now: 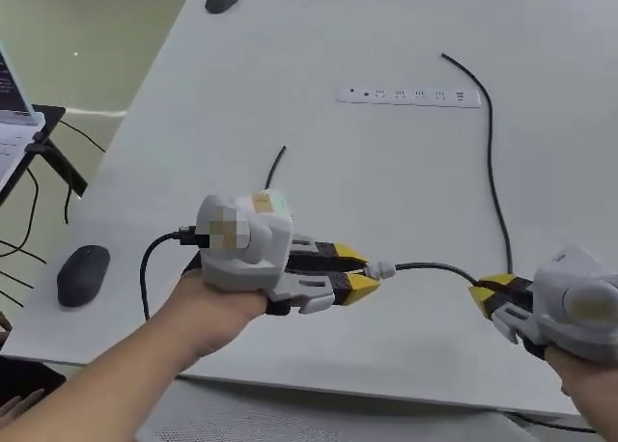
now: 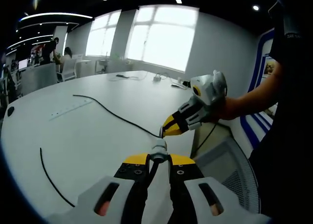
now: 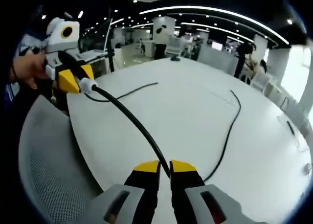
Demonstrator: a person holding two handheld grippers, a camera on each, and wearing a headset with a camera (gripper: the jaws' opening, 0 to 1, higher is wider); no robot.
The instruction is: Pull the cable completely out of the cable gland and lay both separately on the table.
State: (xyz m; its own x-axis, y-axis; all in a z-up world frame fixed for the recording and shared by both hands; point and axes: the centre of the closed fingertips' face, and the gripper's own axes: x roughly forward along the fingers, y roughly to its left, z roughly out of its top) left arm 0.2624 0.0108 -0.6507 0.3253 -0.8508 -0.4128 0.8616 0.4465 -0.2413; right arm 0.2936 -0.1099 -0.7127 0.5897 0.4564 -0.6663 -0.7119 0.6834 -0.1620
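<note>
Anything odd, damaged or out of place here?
Nothing stands out. The left gripper grips the gland, the right gripper grips the cable, which arcs smoothly between them; its tail lies on the table.

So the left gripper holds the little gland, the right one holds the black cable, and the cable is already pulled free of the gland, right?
Not free yet: in the right gripper view the black cable runs straight into the cable gland. The left gripper does hold the gland, and the right gripper the cable.
</note>
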